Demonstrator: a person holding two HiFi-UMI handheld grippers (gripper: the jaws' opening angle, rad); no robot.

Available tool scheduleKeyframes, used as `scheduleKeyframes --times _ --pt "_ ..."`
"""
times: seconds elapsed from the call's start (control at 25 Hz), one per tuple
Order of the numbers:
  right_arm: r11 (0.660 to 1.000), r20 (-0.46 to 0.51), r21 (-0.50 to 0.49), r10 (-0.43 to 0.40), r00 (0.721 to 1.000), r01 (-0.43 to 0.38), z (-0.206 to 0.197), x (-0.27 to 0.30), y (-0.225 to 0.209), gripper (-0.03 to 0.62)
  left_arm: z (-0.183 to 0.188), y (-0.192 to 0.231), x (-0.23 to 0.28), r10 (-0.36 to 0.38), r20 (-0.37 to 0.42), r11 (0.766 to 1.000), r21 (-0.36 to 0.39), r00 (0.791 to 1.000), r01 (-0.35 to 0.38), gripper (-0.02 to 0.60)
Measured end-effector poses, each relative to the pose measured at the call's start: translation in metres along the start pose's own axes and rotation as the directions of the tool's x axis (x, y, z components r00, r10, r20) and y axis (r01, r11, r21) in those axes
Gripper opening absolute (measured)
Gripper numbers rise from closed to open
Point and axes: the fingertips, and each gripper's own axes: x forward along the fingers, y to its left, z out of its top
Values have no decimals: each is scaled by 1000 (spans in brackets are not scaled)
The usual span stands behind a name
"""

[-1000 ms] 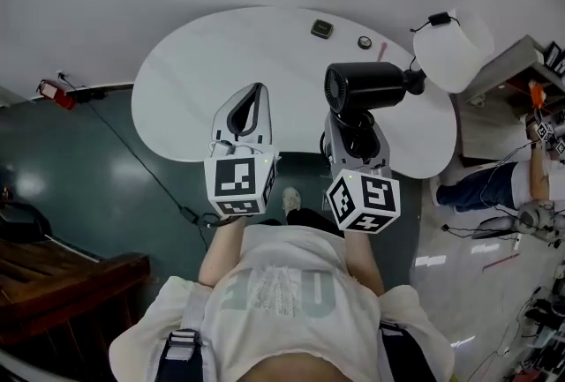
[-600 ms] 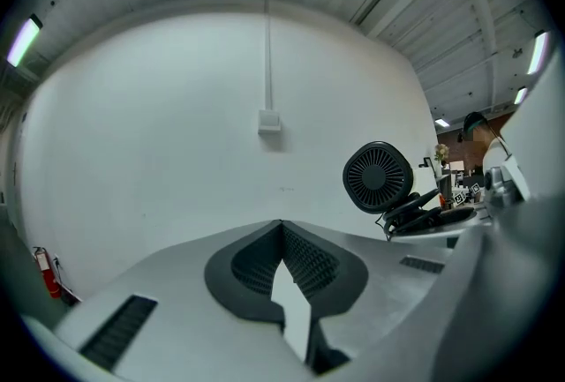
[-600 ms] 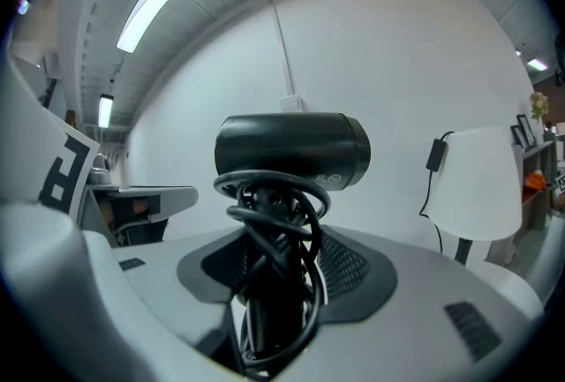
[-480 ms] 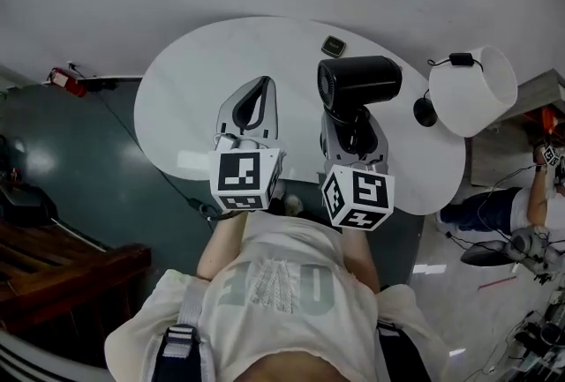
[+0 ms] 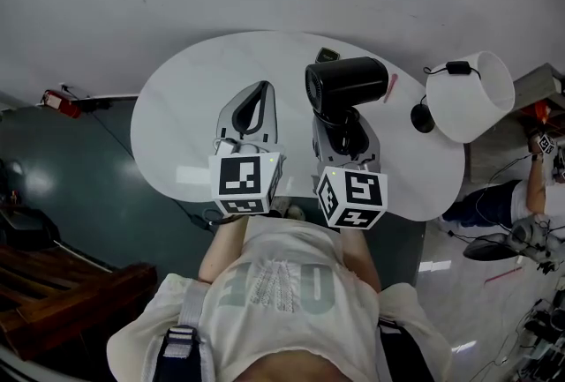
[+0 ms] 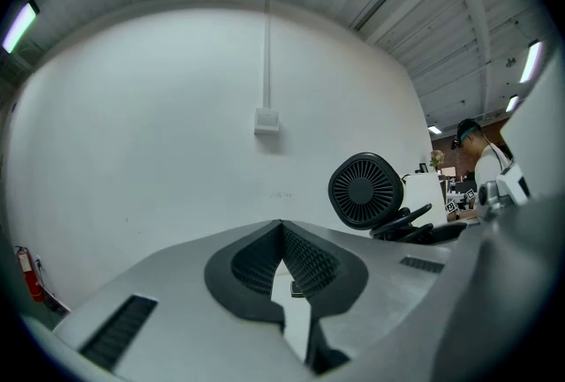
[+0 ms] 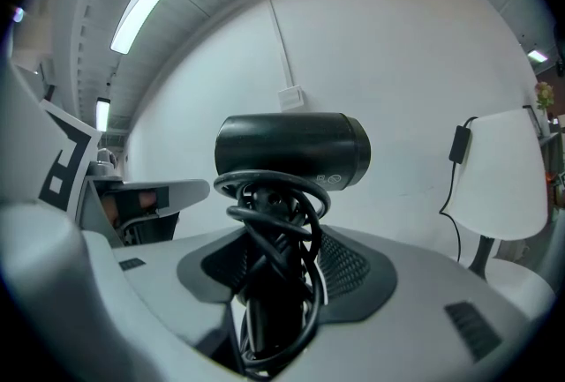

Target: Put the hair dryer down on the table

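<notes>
My right gripper (image 7: 275, 265) pinches the hair dryer (image 5: 346, 84) by its cord-wrapped handle, barrel up, over the white table (image 5: 199, 98). It looks top-heavy, rigid and slick, so the handle seems the sound hold. My left gripper (image 5: 257, 98) is pressed together, empty.

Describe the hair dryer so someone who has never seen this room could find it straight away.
Find the white rounded table in front of the person. Over its far half, the right gripper is shut on the handle of the hair dryer. It is the only black barrel-shaped thing there, cord coiled round its handle, left of the white lamp.
</notes>
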Motion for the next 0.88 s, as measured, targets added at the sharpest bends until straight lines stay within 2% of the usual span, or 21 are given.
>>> scheduleKeyframes --times 0.24,0.44,0.64,0.88 --pt "1000 -40 3 6 999 -6 -8 17 7 233 -4 11 6 -8 -7 1000 8 1000 8 6" --pt "999 -127 24 35 991 -32 -35 38 9 233 -14 26 9 9 -22 1000 -6 1000 -9 6" --pt "999 -223 36 40 974 -32 -68 60 7 233 -27 25 15 -7 -48 1000 9 999 8 6" --pt "1000 -352 21 29 936 -23 -120 84 3 233 -44 38 13 6 -92 1000 -6 996 -6 6"
